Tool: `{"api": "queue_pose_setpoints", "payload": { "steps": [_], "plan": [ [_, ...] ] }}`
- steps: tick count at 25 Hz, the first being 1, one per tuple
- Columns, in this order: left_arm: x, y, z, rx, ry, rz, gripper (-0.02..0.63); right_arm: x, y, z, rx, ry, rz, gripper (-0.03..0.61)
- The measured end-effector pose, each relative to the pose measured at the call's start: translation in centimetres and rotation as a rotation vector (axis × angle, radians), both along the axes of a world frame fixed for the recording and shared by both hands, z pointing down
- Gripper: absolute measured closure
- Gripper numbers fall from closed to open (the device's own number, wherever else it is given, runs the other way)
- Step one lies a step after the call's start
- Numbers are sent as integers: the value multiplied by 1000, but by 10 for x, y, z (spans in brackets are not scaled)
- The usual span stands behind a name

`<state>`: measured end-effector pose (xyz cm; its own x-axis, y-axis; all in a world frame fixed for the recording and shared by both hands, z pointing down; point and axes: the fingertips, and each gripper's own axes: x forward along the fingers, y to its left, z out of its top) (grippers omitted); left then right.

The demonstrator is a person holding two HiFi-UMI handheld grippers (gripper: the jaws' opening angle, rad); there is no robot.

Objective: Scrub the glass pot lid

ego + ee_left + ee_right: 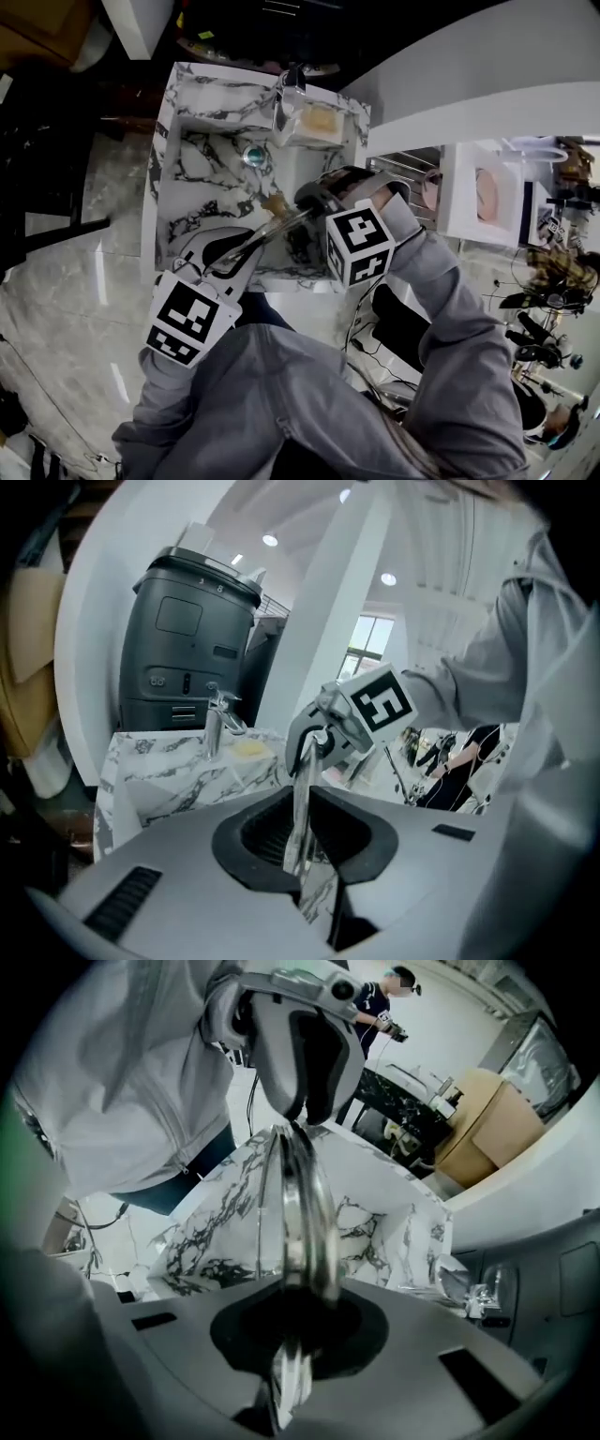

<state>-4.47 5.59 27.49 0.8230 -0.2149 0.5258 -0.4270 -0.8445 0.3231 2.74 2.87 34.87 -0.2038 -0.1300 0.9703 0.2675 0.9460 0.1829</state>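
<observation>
I hold the glass pot lid [281,223] edge-on over the marble sink [202,164], between both grippers. My left gripper [246,253] is shut on the lid's near rim. My right gripper [305,202] is shut on the opposite rim from above. In the left gripper view the lid [302,789] runs as a thin upright strip out of my left gripper [302,844] towards the right gripper [323,735]. In the right gripper view the metal-rimmed lid [302,1213] rises from my right gripper [292,1335] up to the left gripper [302,1101]. A yellow sponge [319,122] lies on the sink's back ledge.
The faucet [292,80] stands at the back of the sink and the drain [253,155] sits in the basin. A wire rack [412,169] and a white shelf unit [483,192] stand to the right. A dark grey bin [192,639] stands behind the sink. Another person [380,1007] stands far off.
</observation>
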Motion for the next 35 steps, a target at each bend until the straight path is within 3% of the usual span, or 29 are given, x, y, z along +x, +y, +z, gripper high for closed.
{"api": "queue_pose_setpoints", "payload": {
  "steps": [5,8,11,15,20,23,31,35],
  "plan": [
    [-45,-41,-33,-33,171,-121,552,-9,-12,-17,264,-81,29,541],
    [-54,-62,-27,-27,153,-148,552,-12,-20,-12,374,-149,101,541],
    [-41,-71,-10,-15,127,-99,552,-11,-22,-8,463,-217,199,540],
    [-18,-80,9,-61,138,-55,533,-12,-14,-3,564,-265,272,540],
    [16,-93,41,-159,78,-15,414,-9,-3,2,622,-303,348,539],
    [34,-90,65,-252,20,38,299,-7,1,4,637,-315,377,538],
    [61,-81,132,-459,-153,199,254,-8,25,19,616,-331,379,540],
    [76,-67,148,-496,-177,294,239,-11,29,22,619,-340,373,540]
  ]
}}
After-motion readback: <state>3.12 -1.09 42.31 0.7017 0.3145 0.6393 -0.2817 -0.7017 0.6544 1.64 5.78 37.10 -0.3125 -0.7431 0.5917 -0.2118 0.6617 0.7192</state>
